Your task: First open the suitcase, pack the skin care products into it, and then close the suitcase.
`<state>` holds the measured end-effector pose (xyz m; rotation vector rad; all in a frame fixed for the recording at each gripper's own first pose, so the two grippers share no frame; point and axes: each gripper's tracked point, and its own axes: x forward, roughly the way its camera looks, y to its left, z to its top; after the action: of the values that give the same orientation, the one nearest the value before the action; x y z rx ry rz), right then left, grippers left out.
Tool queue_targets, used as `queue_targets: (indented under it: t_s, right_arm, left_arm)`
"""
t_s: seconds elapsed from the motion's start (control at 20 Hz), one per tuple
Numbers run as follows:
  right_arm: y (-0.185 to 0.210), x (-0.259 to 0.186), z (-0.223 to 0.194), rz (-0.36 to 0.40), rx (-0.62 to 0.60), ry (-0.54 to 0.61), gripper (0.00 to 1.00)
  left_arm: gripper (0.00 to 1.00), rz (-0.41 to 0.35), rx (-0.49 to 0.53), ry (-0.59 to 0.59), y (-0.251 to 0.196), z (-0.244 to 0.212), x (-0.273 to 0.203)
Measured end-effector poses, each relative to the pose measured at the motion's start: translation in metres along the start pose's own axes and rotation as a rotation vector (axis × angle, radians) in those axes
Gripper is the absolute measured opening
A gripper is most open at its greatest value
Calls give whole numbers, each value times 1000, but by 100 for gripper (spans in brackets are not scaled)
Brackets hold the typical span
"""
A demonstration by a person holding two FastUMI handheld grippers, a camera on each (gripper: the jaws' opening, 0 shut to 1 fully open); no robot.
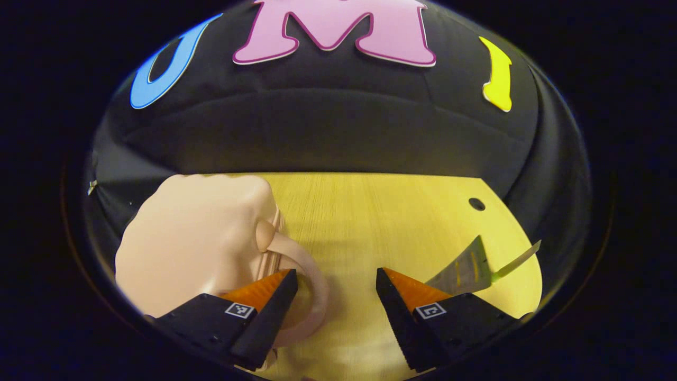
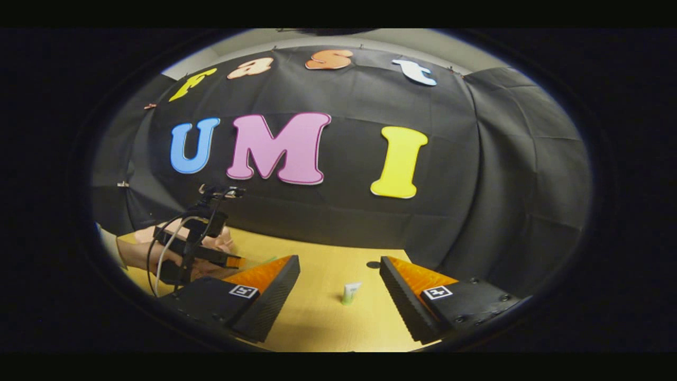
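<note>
The small pale pink suitcase (image 1: 195, 238) lies shut on the wooden table (image 1: 370, 211) at the left of the left gripper view. Its loop handle (image 1: 317, 288) curves out between the fingers of my left gripper (image 1: 336, 275), which is open, with the left fingertip right by the loop. A flat silver tube (image 1: 465, 267) lies just beyond the right finger. In the right gripper view my right gripper (image 2: 339, 264) is open above the table (image 2: 317, 317). A small white and green tube (image 2: 350, 292) stands between and beyond its fingers.
A person's hand (image 2: 153, 254) holds the left gripper (image 2: 232, 261) at the left of the right gripper view, in front of the suitcase (image 2: 225, 244). There is a dark round hole (image 1: 476, 203) in the tabletop near the far right edge. Black cloth walls close the back and sides.
</note>
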<state>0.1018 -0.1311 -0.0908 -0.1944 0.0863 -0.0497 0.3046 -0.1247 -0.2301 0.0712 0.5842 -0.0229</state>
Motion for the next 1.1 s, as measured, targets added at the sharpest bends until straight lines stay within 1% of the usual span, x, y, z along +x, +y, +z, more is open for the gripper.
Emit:
queue_targets:
  t_s: [0.1,0.15,0.2,0.25,0.3,0.35,0.45,0.5,0.55,0.6,0.65,0.7,0.8,0.85,0.9,0.95,1.1]
  right_arm:
    - [-21,1,-2,-35,8,5,96]
    - [-30,2,-6,-53,24,13,96]
    - [-36,2,-10,-69,38,23,96]
    - [-39,2,-14,-82,46,36,96]
    - [-41,3,-17,-92,48,39,97]
    - [-41,0,-17,-98,52,39,97]
    - [-36,-1,-14,-93,67,29,97]
    - [-31,-1,-12,-87,72,24,97]
    - [-25,-1,-8,-77,75,17,97]
    - [-19,-1,-5,-65,78,15,96]
    - [-11,-1,0,-49,85,14,99]
    - [-3,-1,5,-36,91,10,97]
    - [14,-2,18,-18,96,-3,96]
    - [21,-1,21,-13,95,-3,94]
    - [30,-1,24,-10,95,-3,94]
    - [37,-2,28,-11,94,-4,96]
    - [60,-4,30,-32,74,5,96]
  left_arm:
    - [88,51,26,55,7,-12,16]
    - [81,57,27,67,9,-17,22]
    - [78,64,25,70,11,-18,27]
    - [60,86,17,74,16,-20,25]
    - [42,77,5,80,16,-18,28]
    - [24,58,15,78,14,-18,26]
    - [12,1,34,64,10,-5,15]
    - [14,-13,13,57,10,4,6]
    - [13,-26,-8,46,11,15,-4]
    - [13,-60,-31,34,13,30,-17]
    - [13,-95,-53,21,18,47,-34]
    - [12,-105,-41,16,31,64,-50]
    - [13,-100,-16,-35,76,106,-81]
    - [13,-92,-8,-60,104,129,-100]
    - [12,-79,-7,-81,136,146,-114]
    - [13,-54,-5,-93,172,156,-123]
    - [12,89,35,-84,306,159,-132]
